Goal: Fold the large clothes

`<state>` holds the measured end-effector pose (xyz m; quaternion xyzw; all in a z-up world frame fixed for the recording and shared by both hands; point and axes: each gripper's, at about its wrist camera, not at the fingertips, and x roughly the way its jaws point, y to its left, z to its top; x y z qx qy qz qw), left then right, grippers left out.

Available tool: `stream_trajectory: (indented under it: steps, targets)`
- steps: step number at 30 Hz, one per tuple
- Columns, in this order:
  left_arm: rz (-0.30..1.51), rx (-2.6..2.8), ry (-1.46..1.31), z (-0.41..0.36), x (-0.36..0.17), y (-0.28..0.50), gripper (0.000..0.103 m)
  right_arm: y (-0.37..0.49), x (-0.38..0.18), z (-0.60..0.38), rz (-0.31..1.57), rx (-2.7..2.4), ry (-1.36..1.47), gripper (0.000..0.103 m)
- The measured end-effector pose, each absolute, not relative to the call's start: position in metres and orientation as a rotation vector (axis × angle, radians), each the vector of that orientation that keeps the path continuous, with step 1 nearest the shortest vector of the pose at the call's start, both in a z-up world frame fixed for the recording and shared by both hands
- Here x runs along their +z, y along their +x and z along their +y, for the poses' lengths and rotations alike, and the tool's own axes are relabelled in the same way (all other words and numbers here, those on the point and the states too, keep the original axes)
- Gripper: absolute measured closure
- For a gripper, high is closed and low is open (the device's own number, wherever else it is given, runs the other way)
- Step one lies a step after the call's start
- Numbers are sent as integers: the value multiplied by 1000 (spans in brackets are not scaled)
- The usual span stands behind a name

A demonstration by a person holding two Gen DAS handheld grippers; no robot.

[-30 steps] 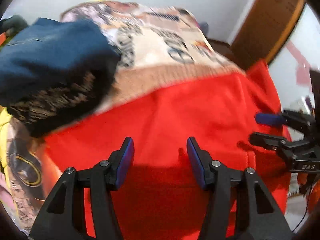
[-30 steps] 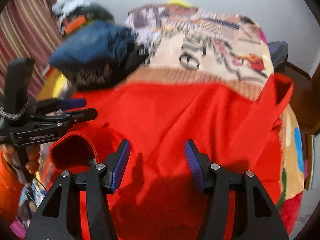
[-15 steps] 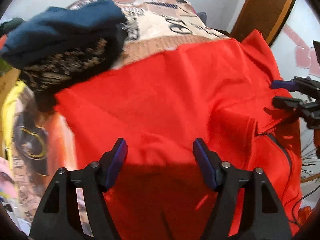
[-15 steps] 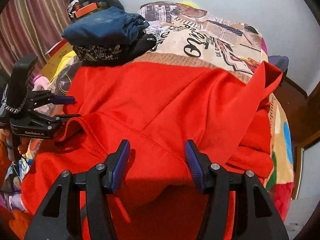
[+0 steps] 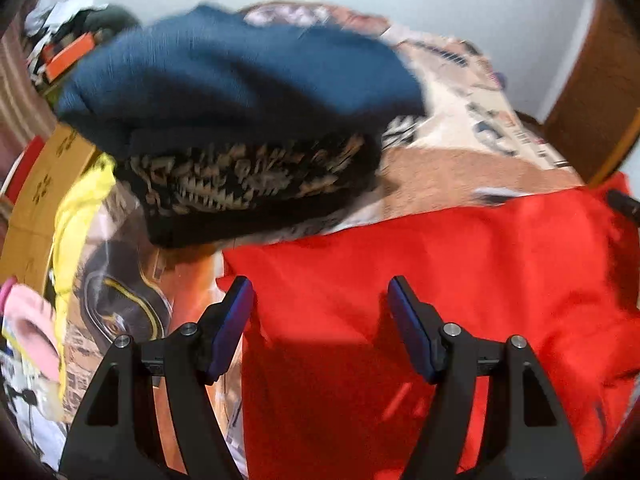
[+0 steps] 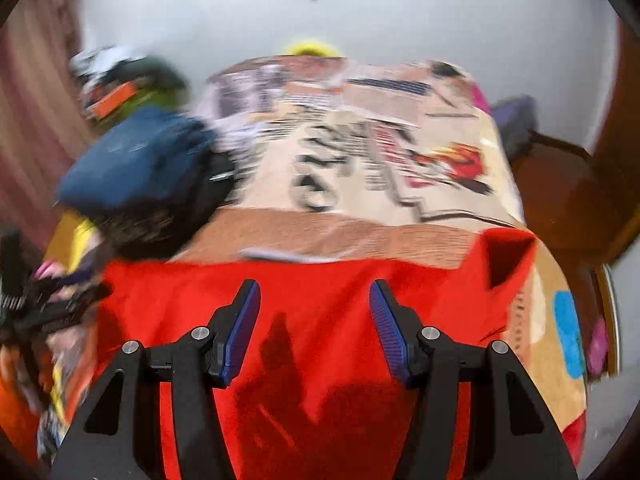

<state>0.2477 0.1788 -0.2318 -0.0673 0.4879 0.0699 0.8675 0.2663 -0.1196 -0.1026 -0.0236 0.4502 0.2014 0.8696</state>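
- both claws, left gripper (image 5: pixel 320 320) and right gripper (image 6: pixel 314 320), are hanging wide and empty over the red garment (image 5: pixel 440 280) spread just beneath them.
- they're squaring up between folds; next they'll be needing an edge to pinch.

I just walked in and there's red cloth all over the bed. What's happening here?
A person with a handheld gripper in each hand is folding a large red garment spread on a printed bedspread. Both the left gripper and the right gripper hover over the red cloth, jaws open and gripping nothing; the left jaws have just been opening. A stack of folded clothes, a blue garment on a black patterned one, sits at the far left of the bed.
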Motion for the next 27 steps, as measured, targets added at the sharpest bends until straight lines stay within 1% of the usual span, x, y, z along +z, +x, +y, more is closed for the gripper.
stream_trajectory:
  steps: [4,7,10,11,12,17,20,23,27]
  targets:
    - [1087,229,-188,197,-270,248,33,293,-124,-162,1010,292,8,50]
    - [1088,242,-285,213,-282,238,25,297,-135,-198,1042,236,54,50]
    - [1079,249,-351,226,-284,227,23,288,-136,-226,1042,168,55,49]
    - [1078,256,-351,228,-284,225,22,283,-137,-238,1047,169,88,44]
    - [1081,279,-337,229,-285,221,22,279,-137,-246,1053,169,118,42]
    - [1130,416,-222,235,-292,202,23,258,-136,-273,1062,116,149,42]
    - [1174,451,-231,247,-302,191,24,250,-140,-279,1100,112,144,42]
    - [1162,446,-288,258,-297,176,24,246,-136,-282,1100,123,166,42]
    - [1107,445,-297,264,-272,170,24,244,-117,-282,1050,146,219,41]
